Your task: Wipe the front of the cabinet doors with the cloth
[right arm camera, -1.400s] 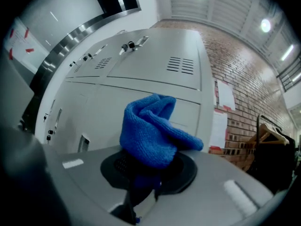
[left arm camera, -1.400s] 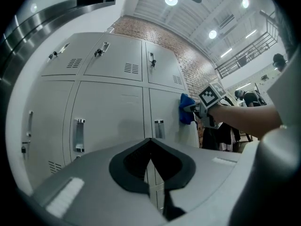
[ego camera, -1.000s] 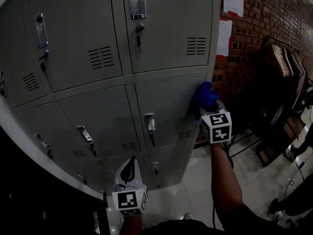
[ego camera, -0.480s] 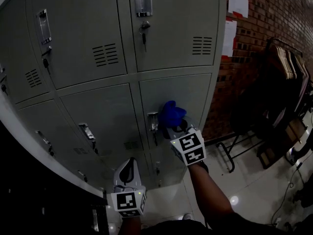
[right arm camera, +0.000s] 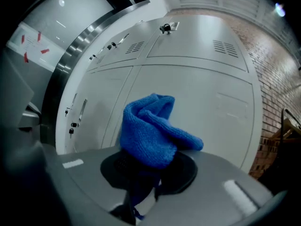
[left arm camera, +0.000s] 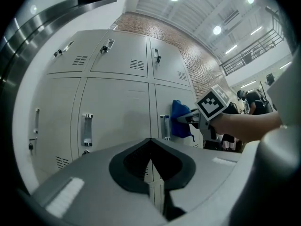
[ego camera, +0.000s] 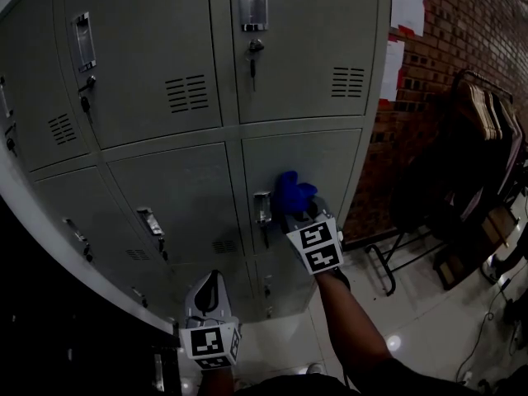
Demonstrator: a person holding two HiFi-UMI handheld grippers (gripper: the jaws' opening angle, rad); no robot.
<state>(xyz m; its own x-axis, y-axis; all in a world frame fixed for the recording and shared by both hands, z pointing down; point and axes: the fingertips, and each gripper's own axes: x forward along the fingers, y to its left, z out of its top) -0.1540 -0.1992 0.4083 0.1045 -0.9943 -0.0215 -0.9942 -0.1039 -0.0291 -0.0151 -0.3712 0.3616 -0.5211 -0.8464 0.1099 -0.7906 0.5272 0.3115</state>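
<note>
A blue cloth (ego camera: 293, 192) is bunched in my right gripper (ego camera: 297, 213), which is shut on it and holds it against the front of the lower right grey cabinet door (ego camera: 326, 155), just right of that door's handle (ego camera: 262, 209). In the right gripper view the cloth (right arm camera: 153, 131) bulges above the jaws with the door (right arm camera: 207, 93) close behind it. My left gripper (ego camera: 212, 291) hangs low in front of the bottom doors, shut and empty. In the left gripper view the cloth (left arm camera: 181, 121) and the right gripper's marker cube (left arm camera: 215, 104) show against the doors.
The grey cabinet has several doors with handles, keys and vents (ego camera: 188, 93). A brick wall (ego camera: 450, 48) with pinned papers (ego camera: 407, 2) stands to the right. A rack of hangers (ego camera: 487, 114) on a black frame stands on the tiled floor (ego camera: 429, 320).
My right gripper has carried the cloth left across the lower right door, from its right edge to beside the handle. The left gripper has stayed low.
</note>
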